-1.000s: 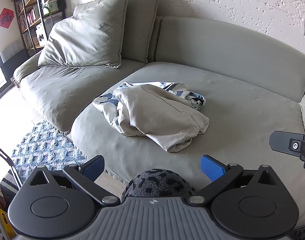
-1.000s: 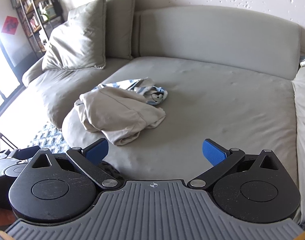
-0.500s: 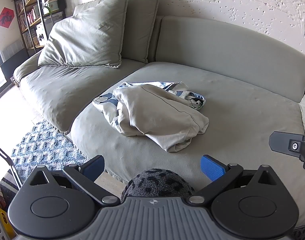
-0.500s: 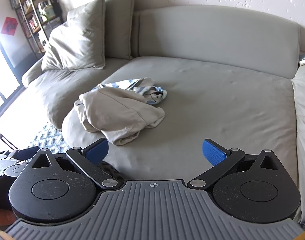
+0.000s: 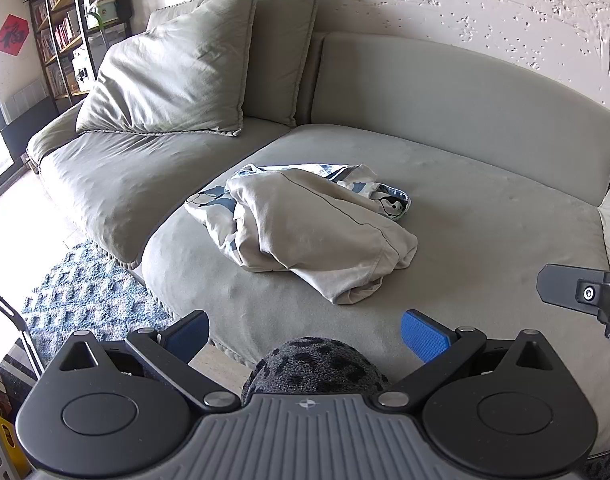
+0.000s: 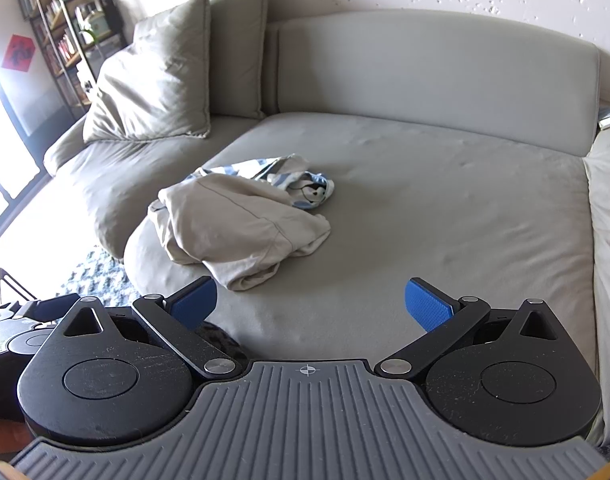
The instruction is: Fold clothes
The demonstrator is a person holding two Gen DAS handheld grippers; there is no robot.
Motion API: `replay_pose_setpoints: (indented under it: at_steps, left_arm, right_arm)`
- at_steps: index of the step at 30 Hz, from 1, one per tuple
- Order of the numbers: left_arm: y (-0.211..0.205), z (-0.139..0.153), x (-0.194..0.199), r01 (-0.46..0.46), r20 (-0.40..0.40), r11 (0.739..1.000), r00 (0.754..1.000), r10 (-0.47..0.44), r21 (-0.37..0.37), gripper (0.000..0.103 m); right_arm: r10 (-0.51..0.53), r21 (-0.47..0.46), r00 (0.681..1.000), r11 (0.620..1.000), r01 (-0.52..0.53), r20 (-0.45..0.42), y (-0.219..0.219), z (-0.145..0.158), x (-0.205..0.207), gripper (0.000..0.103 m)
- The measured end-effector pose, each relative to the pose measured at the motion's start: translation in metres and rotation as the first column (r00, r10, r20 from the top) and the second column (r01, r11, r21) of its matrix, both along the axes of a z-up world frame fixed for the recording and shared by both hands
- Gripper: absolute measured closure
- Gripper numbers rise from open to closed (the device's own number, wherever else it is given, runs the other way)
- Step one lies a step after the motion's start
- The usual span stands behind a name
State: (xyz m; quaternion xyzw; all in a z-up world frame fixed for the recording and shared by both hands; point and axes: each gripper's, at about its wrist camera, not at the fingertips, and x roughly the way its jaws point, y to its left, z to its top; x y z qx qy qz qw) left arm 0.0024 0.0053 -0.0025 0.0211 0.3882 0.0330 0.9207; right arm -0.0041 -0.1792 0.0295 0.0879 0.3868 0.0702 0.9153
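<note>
A crumpled beige garment (image 5: 317,236) (image 6: 241,224) lies in a heap on the grey sofa seat (image 5: 485,216) (image 6: 445,208), on top of a white and blue patterned garment (image 5: 379,194) (image 6: 305,184). My left gripper (image 5: 305,336) hovers open in front of the seat's front edge, short of the heap, with nothing between its blue pads. My right gripper (image 6: 311,300) is open too, empty, just near of the heap's right end. Part of the right gripper (image 5: 581,292) shows at the right edge of the left wrist view.
Two large grey cushions (image 5: 177,80) (image 6: 165,76) lean on the sofa's left section. A blue patterned rug (image 5: 85,300) covers the floor at left. A bookshelf (image 5: 69,28) stands at far left. A dark speckled fabric shape (image 5: 313,368) sits just under my left gripper.
The right wrist view has drifted slightly; the heap now sits a little higher and further right in it. The left gripper and the clothes have not visibly moved.
</note>
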Motion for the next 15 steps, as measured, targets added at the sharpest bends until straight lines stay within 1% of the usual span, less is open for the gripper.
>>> replay_pose_setpoints:
  at_steps: [15]
  left_arm:
    - [0.0016, -0.0034, 0.0021, -0.008, -0.001, 1.000, 1.000, 0.008, -0.002, 0.001]
  right_arm:
    - [-0.005, 0.003, 1.000, 1.000, 0.005, -0.009, 0.0004, -0.0025, 0.0028, 0.000]
